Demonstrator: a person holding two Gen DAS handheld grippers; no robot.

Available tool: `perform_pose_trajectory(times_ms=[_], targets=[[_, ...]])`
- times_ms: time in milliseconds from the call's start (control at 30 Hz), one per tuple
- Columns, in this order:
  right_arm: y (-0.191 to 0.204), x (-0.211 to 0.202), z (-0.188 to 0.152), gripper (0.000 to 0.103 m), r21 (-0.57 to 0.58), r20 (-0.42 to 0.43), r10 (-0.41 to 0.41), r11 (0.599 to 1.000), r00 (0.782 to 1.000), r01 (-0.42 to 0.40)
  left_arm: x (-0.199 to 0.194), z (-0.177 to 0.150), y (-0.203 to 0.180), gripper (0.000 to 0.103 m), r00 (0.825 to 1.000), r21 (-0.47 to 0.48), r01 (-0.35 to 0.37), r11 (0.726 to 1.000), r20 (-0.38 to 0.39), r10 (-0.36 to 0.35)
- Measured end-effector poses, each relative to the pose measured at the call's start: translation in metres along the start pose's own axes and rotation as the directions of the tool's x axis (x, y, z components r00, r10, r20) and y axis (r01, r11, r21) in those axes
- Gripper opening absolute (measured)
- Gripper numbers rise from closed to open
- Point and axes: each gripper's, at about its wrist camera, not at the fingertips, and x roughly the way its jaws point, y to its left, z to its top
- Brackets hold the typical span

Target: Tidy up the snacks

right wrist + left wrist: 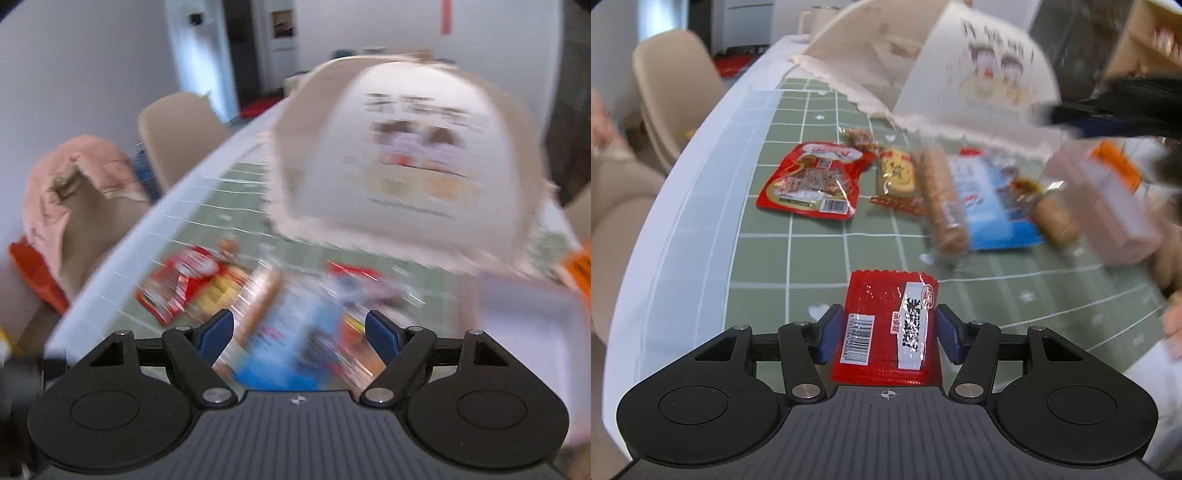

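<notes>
Red packet [886, 328] sits between our left gripper's [886, 332] blue pads [827, 332]. Both pads look to be on its edges, so we read the jaws as clamped on it, barcode and white label facing up. Packet is over the near part of the green grid mat [820, 254], with the white table [687, 206] edge off to the left.

Rest of the snacks lie further out on the mat:
- larger red pouch [812, 181], flat, left of the pile
- yellow wrapped biscuit [897, 177] just beside it, with a small clear-wrapped snack [858, 138] behind
- two sausage-like sticks [942, 199], one lying across the left edge of a blue pack [993, 206], the other at its right edge
- pale carton with an orange patch [1108, 199] at the right, blurred

White paper bag [960, 74] with a cartoon print stands behind the pile, jagged top edge towards us. Beige chair [672, 92] beyond the table edge.

Right gripper [299, 334]: jaws stand apart, nothing between the pads. It hangs above the pile, tilted down. The right wrist view is badly smeared, so we only make out the blue pack [280, 354] below the fingers, probably the red pouch [173, 288] to the left, and the bag [399, 166] ahead. Pink cloth [70, 181] is draped over a chair at far left in that view.
</notes>
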Motion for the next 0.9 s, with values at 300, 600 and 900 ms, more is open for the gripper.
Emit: perform_pose_trajectory(times_ms=[300, 600, 900], targets=[[0.065, 0.181, 0.077, 0.046, 0.059, -0.223, -0.042, 0.997, 0.974, 0.056, -0.039, -0.021, 0.012, 0.059, 0.991, -0.159, 0.124, 0.979, 0.062, -0.115], [0.057, 0.131, 0.073, 0.018, 0.005, -0.196, 0.037, 0.999, 0.980, -0.036, -0.036, -0.008, 0.009, 0.059, 0.990, -0.142, 0.142, 0.980, 0.030, -0.139], [-0.067, -0.123, 0.041, 0.018, 0.082, 0.169, -0.077, 0.995, 0.983, 0.064, -0.040, 0.070, -0.086, 0.060, 0.941, 0.060, 0.319, 0.946, 0.096, -0.324]])
